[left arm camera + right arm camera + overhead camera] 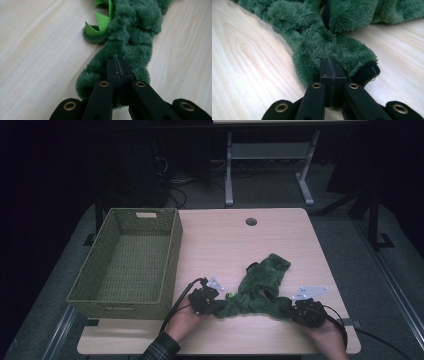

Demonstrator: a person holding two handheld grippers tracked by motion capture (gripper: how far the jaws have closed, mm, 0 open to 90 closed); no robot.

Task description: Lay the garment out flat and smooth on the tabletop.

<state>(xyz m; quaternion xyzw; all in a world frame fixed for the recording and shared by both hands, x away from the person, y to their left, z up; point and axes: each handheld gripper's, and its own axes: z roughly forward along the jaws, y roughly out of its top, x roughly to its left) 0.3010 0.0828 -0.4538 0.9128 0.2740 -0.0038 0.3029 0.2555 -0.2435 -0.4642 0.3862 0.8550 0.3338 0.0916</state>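
Now I have both ends of the green plush garment [257, 292] pinched where it lies on the table [220, 240] near its front edge, beside the woven basket [127, 262]. My left gripper [117, 67] and right gripper [332, 71] are each pressed tight on fleece. Next, I judge, comes a level lift together, without stretching it.

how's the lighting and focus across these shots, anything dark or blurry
High view: dim, the room around the table nearly black, the green plush garment murky. Left gripper view: bright, the left hand-held gripper sharp, fleece beyond softening. Right gripper view: bright, the right hand-held gripper crisp, far wood grain blurred.
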